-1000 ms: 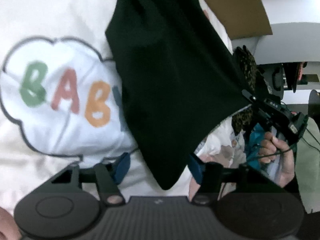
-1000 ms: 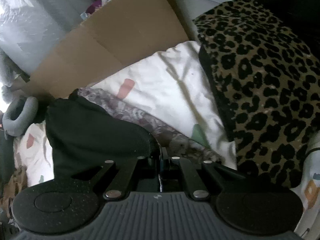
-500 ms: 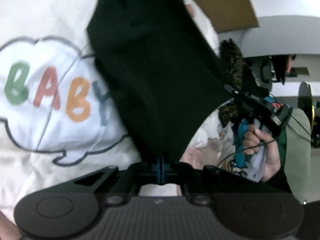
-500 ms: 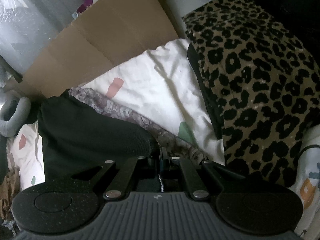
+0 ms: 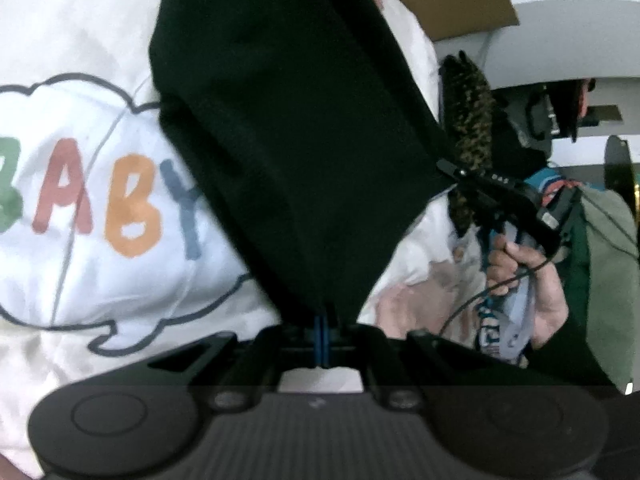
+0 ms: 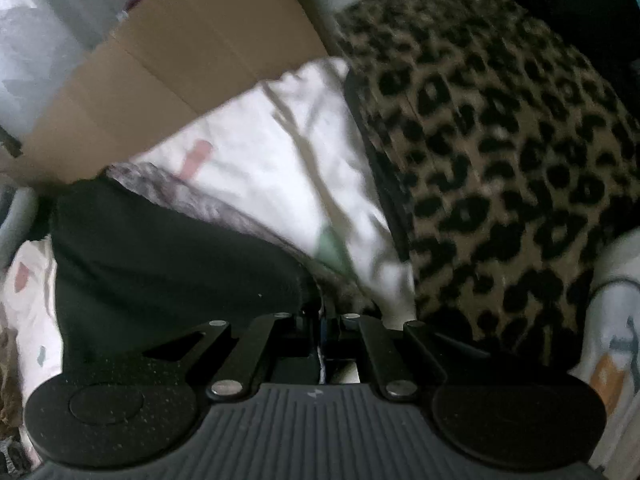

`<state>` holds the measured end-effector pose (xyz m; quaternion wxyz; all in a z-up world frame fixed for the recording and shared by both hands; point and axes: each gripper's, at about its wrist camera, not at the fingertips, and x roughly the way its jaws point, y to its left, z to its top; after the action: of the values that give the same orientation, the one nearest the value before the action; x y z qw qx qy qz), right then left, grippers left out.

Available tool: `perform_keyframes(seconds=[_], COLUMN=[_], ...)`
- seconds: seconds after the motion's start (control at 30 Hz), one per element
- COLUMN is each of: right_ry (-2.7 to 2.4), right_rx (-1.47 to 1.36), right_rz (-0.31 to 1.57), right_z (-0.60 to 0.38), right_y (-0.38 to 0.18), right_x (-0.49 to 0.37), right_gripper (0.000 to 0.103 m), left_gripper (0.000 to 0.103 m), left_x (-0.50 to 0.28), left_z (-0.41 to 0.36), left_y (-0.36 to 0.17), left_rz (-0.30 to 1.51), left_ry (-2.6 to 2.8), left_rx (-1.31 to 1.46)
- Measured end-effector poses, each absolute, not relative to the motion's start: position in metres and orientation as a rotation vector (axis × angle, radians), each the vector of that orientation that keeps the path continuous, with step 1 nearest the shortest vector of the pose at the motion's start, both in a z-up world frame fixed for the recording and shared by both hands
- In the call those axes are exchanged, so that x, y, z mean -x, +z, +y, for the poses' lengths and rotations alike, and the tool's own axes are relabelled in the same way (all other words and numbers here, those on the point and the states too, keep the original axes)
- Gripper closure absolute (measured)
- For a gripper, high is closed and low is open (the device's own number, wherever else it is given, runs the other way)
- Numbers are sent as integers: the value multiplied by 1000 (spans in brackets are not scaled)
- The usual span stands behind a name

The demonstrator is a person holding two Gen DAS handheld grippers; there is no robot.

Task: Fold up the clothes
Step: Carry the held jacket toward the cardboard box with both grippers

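Observation:
A black garment (image 5: 296,132) hangs stretched above a white sheet with a "BABY" cloud print (image 5: 100,208). My left gripper (image 5: 322,320) is shut on the garment's lower corner. In the left wrist view the right gripper (image 5: 448,168) grips the garment's right corner, with the hand (image 5: 528,280) behind it. In the right wrist view my right gripper (image 6: 322,316) is shut on the black garment (image 6: 160,264), which spreads to the left.
A leopard-print cloth (image 6: 500,160) lies at the right on white patterned bedding (image 6: 288,168). A cardboard box (image 6: 180,92) stands behind. A grey floral fabric (image 6: 208,208) lies under the black garment's edge.
My left gripper was open around the garment's corner a second ago and has shut on it. The garment has shifted, showing more of the BABY print. The right gripper stayed shut.

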<state>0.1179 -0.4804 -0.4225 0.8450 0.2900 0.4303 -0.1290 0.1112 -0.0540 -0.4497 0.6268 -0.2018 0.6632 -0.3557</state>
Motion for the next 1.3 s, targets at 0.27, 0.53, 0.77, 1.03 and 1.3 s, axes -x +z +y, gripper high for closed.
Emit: perform_keyframes(seconds=[0.27, 0.53, 0.77, 1.03, 1.3], right_ry=[-268, -269, -281, -309, -358], right_rx=[-600, -593, -596, -627, -612], right_rz=[903, 874, 908, 908, 829], right_z=[-478, -481, -487, -491, -501], right_y=[-427, -420, -431, -426, -396], right_x=[-116, -111, -117, -116, -100], right_gripper=[102, 102, 99, 89, 64], left_gripper=[102, 102, 102, 85, 55], left_x=[-108, -111, -105, -103, -137], left_z=[-54, -59, -68, -68, -53], left_y=[-439, -434, -450, -443, -400], left_rz=[1512, 1493, 1519, 1536, 1488], left_ry=[-836, -867, -843, -824, -743], left_rx=[403, 416, 367, 278, 187])
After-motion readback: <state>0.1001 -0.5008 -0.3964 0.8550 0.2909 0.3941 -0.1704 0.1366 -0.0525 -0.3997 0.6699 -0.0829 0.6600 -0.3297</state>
